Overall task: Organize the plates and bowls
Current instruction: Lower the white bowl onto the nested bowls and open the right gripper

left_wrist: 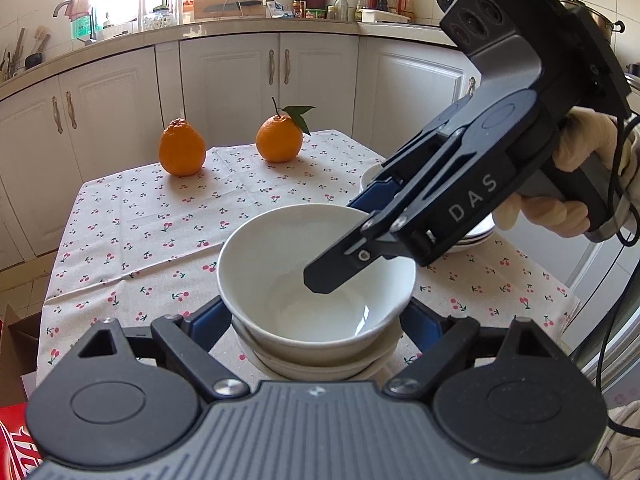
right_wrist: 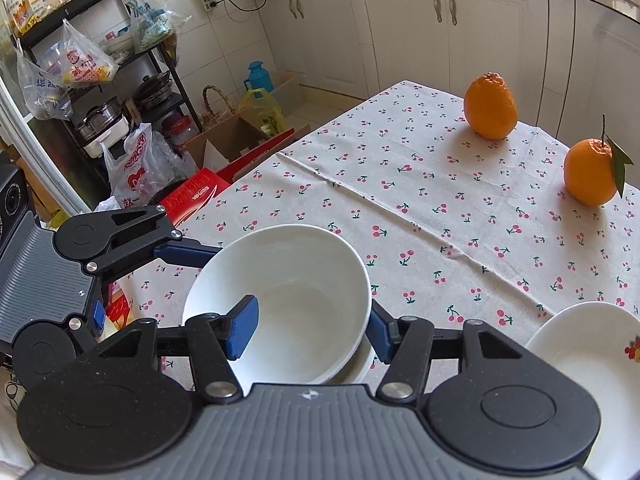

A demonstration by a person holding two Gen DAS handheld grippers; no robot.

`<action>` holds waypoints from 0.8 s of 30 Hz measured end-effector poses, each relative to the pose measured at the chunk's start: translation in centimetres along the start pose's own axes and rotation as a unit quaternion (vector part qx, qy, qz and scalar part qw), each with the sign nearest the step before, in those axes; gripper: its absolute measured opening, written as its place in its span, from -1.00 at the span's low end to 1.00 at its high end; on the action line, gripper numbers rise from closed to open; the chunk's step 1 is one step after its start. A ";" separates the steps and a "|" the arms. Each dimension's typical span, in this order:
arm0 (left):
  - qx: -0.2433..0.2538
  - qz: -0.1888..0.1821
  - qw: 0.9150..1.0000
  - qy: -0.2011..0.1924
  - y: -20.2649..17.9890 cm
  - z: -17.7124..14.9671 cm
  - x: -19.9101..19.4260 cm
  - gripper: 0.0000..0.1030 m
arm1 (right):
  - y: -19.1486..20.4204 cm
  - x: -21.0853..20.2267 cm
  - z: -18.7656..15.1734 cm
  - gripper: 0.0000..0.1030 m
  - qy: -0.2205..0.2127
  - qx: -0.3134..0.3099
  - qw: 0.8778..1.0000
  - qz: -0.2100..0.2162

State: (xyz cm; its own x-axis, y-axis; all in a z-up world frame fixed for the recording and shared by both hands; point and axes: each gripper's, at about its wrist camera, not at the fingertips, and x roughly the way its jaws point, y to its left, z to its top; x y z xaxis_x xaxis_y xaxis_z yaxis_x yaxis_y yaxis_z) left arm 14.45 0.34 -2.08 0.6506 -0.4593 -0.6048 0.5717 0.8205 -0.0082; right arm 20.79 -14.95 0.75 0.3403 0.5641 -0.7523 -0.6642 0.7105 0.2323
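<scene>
Your right gripper (right_wrist: 308,332) clamps the white bowl's (right_wrist: 280,280) rim, one pad inside. Your left gripper (left_wrist: 316,320) stands wide beside the lower bowls (left_wrist: 320,364).

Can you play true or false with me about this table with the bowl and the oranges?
1. Two oranges sit on the tablecloth. True.
2. Both oranges have a leaf. False: only one has a leaf, the other has none.
3. The right gripper pinches the rim of the white bowl, one finger inside and one outside. True.
4. The bowl sits alone on the cloth. False: it is stacked on other white dishes underneath it.
5. The tablecloth has blue stars on it. False: it has little red cherries.
</scene>
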 end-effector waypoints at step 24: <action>0.021 -0.029 0.999 -0.032 0.9 -1.6 -1.7 0.93 | 3.2 -2.4 -2.7 1.00 -0.049 -0.097 0.992 -0.068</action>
State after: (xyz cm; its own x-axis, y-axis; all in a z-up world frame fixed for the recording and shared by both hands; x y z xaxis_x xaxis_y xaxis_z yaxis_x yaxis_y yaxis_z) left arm 13.03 2.39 -2.37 0.6454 -0.5274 -0.5526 0.6287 0.7776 -0.0080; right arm 16.09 -15.19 1.67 0.4921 0.5133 -0.7032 -0.7201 0.6939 0.0026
